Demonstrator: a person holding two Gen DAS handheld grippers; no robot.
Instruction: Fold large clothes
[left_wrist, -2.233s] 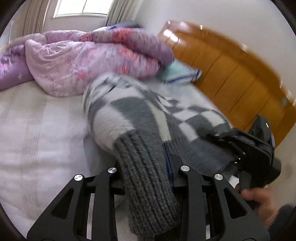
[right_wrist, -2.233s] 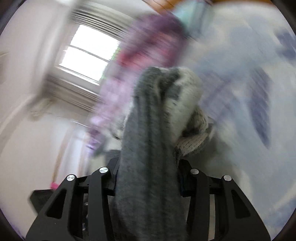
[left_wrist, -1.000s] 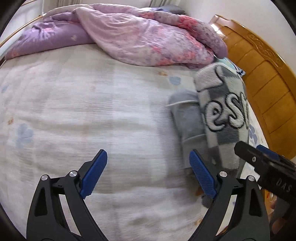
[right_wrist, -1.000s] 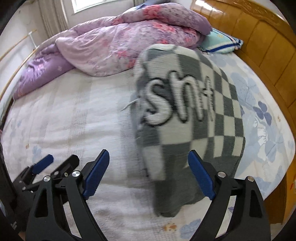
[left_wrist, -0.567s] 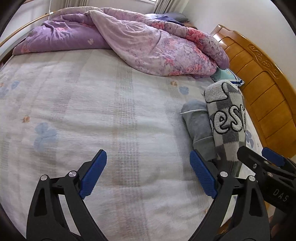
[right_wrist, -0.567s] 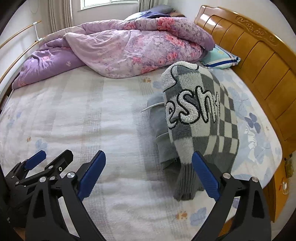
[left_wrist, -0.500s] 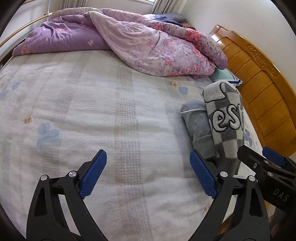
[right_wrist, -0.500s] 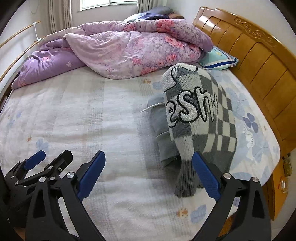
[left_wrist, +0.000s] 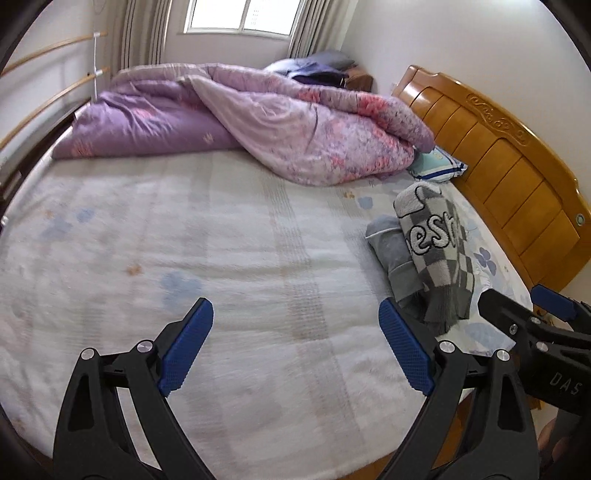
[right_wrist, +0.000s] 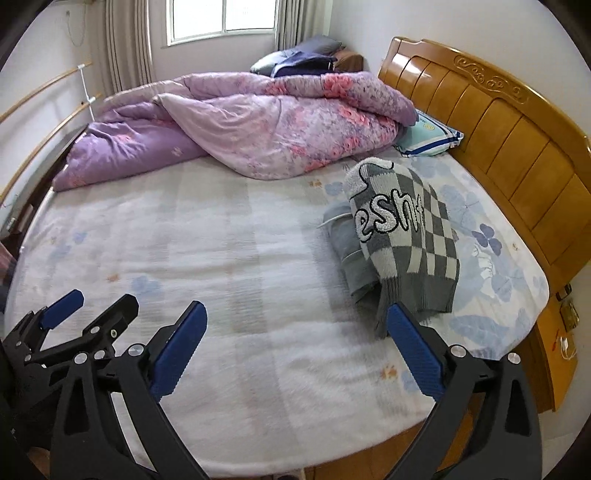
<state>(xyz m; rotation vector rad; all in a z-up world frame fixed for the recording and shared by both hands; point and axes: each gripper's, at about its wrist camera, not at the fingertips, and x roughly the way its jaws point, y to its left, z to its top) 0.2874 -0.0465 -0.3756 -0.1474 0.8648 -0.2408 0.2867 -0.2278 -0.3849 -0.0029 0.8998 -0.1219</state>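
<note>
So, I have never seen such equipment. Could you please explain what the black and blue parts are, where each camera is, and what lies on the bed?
There is no robot arm: a person carries a two-finger gripper in each hand, with a camera on each looking forward along its fingers. One picture shows the left gripper, the other the right gripper. Both are open and hold nothing. On the bed lies a folded checkered sweater, partly on top of a grey garment. Behind them are a purple quilt, a pillow and the wooden headboard.
</note>
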